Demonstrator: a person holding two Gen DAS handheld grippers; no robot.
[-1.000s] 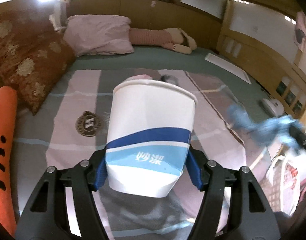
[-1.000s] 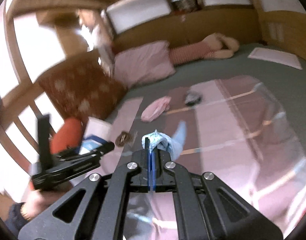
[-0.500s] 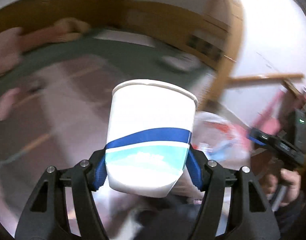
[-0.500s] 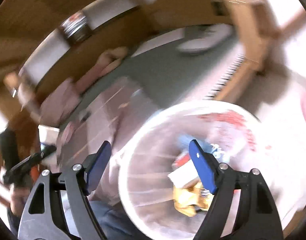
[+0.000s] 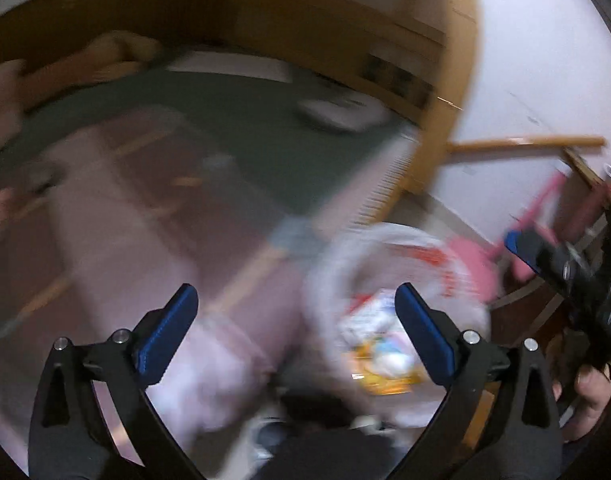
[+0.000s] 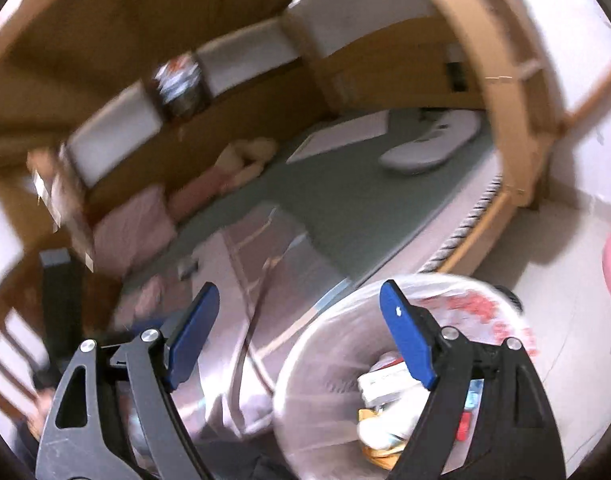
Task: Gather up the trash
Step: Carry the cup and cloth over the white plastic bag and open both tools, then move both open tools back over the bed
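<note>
Below both tongs sits the bag [image 6: 485, 316] of trash [image 5: 385, 344]; left tongs [image 5: 295, 332] and right tongs [image 6: 301, 328] gape, holding nothing. Wrappers look light, crushable; pinch edges.

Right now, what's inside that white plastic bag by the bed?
The trash bag holds crumpled white paper, a white carton and a yellow wrapper. Anything underneath is covered.

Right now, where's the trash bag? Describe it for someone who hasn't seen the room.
Find the bed with its wooden frame; on the floor at its near edge sits the trash bag. It is translucent white plastic with red print, mouth open, wrappers inside.
</note>
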